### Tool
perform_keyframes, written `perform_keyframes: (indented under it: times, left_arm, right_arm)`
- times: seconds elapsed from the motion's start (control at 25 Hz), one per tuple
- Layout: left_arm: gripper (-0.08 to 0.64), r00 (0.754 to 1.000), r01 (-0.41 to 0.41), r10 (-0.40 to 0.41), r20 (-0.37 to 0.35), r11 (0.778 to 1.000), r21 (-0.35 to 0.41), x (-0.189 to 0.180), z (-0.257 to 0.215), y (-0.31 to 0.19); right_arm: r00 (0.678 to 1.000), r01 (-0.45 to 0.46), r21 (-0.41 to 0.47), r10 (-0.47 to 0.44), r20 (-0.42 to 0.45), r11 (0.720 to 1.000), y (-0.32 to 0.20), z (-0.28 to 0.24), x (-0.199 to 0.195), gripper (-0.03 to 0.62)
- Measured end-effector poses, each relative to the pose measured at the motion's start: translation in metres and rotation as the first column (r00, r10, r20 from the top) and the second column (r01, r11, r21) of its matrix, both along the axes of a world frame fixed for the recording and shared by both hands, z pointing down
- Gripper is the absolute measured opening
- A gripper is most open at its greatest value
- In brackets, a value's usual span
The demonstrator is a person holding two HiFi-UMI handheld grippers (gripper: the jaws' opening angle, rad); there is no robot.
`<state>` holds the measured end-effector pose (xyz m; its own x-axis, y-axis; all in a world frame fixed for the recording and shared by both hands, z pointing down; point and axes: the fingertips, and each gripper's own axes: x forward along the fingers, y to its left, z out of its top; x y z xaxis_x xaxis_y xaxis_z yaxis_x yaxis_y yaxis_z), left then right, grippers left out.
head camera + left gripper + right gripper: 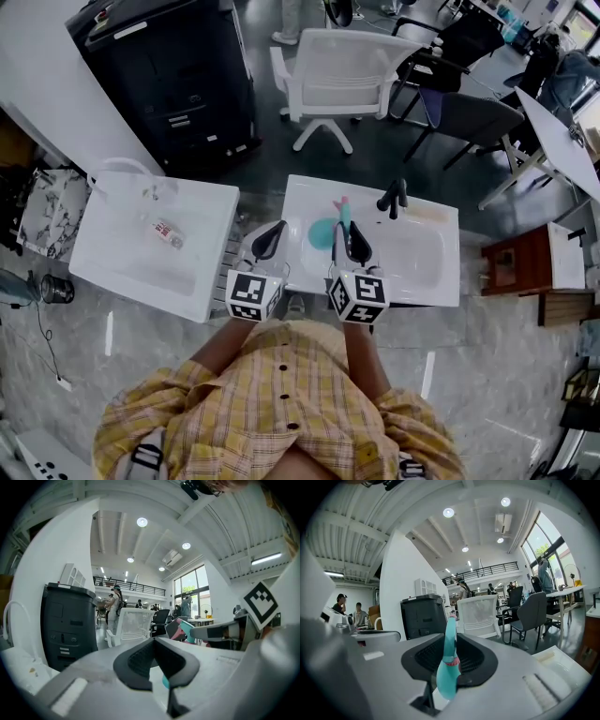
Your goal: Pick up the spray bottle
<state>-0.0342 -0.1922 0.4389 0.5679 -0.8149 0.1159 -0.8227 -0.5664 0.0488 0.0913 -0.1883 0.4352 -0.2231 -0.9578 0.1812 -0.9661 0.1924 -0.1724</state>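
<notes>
Right gripper view: spray bottle (449, 667) upright

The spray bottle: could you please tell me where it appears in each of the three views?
Head view: the spray bottle sits at centre, over the white sink, in the right gripper.
Left gripper view: spray bottle right of centre, pink-and-teal top showing.
Right gripper view: spray bottle dead centre, clamped between the jaws.
Shared landmark: the white chair.
</notes>
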Motion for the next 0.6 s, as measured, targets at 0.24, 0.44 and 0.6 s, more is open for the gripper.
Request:
perform_keyframes:
  times: [0.24, 0.44, 0.6]
  left_arm:
    - [-0.002, 1.000, -0.007, 0.007, 0.001, 1.000, 0.005, 0.0047, -0.0001, -0.0003]
    - [-0.002, 1.000, -0.011, 0.011, 0.002, 1.000, 0.011, 0.0088, 0.0003, -0.0011]
    - [-0.002, 1.000, -0.015, 0.014, 0.004, 1.000, 0.013, 0.0093, -0.0011, -0.0029]
  right_arm:
    - [1.000, -0.005, 0.004, 0.005, -0.006, 1.000, 0.0067, -0.0012, 0.0034, 0.078]
    - [1.000, -0.013, 0.007, 0.013, 0.009, 1.000, 0.0092, -0.0005, 0.0081, 0.078]
    - [1.000, -0.016, 0.007, 0.016, 0.005, 1.000, 0.0062, -0.0012, 0.0093, 0.078]
